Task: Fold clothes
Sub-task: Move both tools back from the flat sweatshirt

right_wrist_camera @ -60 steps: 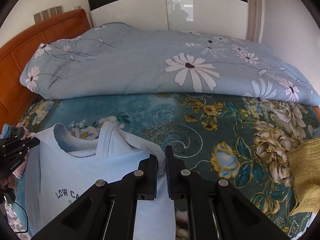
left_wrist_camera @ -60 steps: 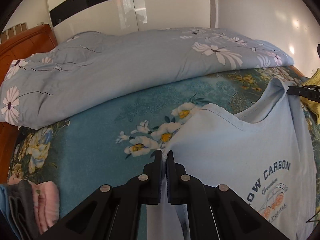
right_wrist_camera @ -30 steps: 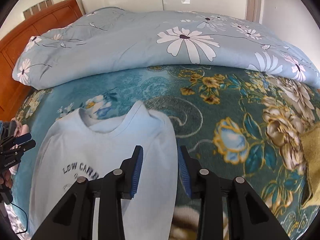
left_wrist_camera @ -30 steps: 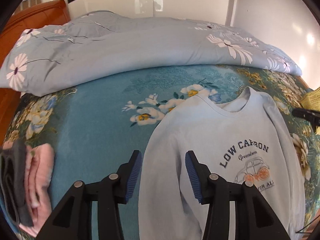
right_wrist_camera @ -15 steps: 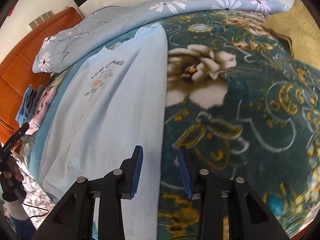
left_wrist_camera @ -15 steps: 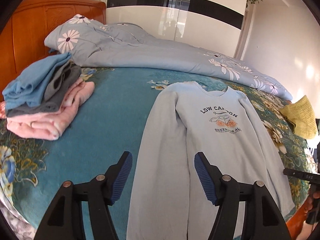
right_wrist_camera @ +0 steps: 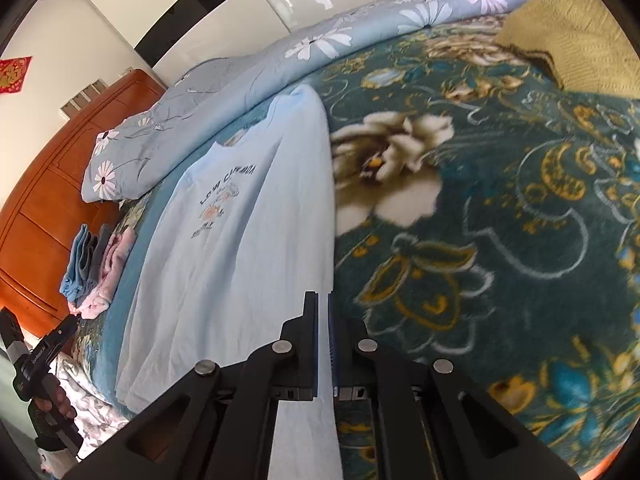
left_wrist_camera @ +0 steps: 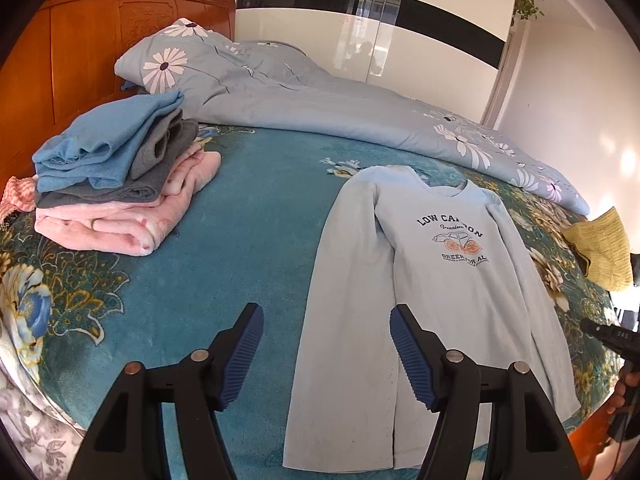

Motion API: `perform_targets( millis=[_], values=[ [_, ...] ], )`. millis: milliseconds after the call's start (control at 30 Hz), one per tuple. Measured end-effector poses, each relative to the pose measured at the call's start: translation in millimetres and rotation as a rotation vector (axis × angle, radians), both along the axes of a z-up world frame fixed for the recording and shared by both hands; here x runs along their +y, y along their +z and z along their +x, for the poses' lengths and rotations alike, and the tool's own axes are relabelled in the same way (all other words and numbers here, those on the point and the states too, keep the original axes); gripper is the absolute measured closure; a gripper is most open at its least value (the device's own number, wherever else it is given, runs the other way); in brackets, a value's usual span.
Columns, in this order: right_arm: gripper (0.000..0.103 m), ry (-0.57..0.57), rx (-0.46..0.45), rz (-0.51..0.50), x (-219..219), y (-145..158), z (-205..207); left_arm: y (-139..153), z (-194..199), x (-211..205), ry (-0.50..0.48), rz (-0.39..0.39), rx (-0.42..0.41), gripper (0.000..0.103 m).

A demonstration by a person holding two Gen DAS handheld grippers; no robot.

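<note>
Pale blue long-sleeve shirt [left_wrist_camera: 452,292] lies flat, print up, on bed [left_wrist_camera: 248,248] right of folded stack [left_wrist_camera: 120,184]; thin, limp, light, likely best pinched at sleeve/hem edges; left tongs [left_wrist_camera: 326,354] open w/ nothing between, right tongs [right_wrist_camera: 323,340] just closed at shirt's sleeve edge, grip unclear.

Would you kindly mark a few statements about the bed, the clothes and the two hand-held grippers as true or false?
1. The light blue shirt lies flat, print side up. True.
2. The left hand-held gripper is clamped on a sleeve. False: its jaws are open and hold nothing.
3. The right hand-held gripper has its jaws together. True.
4. The stack of folded clothes has a pink item on top. False: blue is on top, pink at the bottom.
5. A yellow knit garment lies on the shirt. False: it lies apart.
</note>
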State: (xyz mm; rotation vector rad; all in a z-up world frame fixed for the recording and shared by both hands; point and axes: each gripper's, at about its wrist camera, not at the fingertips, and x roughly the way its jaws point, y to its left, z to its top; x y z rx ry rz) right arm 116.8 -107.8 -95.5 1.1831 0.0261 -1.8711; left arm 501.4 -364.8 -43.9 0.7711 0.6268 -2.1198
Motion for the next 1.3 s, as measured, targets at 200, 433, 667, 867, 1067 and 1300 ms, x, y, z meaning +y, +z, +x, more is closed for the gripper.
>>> perform_targets(
  millis=[200,433,667,867,1067,1300],
  values=[
    [0.098,-0.001,-0.031,-0.019,17.8,16.1,-35.4,-11.0,-7.7,-8.0,0.023,0.034,0.008,0.034],
    [0.079,0.117,-0.064,-0.008,-7.6,-19.8,1.2,-19.6,-28.8,-9.8,-0.020,0.043,-0.026,0.034],
    [0.063,0.097,-0.110,-0.056,-7.8,-38.0,10.4,-21.5,-35.2,-12.1,-0.033,0.026,-0.053,0.034],
    [0.085,0.126,-0.167,-0.103,-3.8,-39.2,20.2,-26.8,-41.2,-12.3,-0.039,0.032,-0.075,0.034],
    [0.100,0.114,-0.149,-0.113,2.0,-30.7,13.9,-29.5,-46.3,-11.4,-0.049,0.026,-0.103,0.034],
    [0.102,0.071,-0.044,-0.067,19.1,-6.2,-19.3,-35.9,-48.1,-16.3,-0.034,0.041,-0.106,0.034]
  ],
)
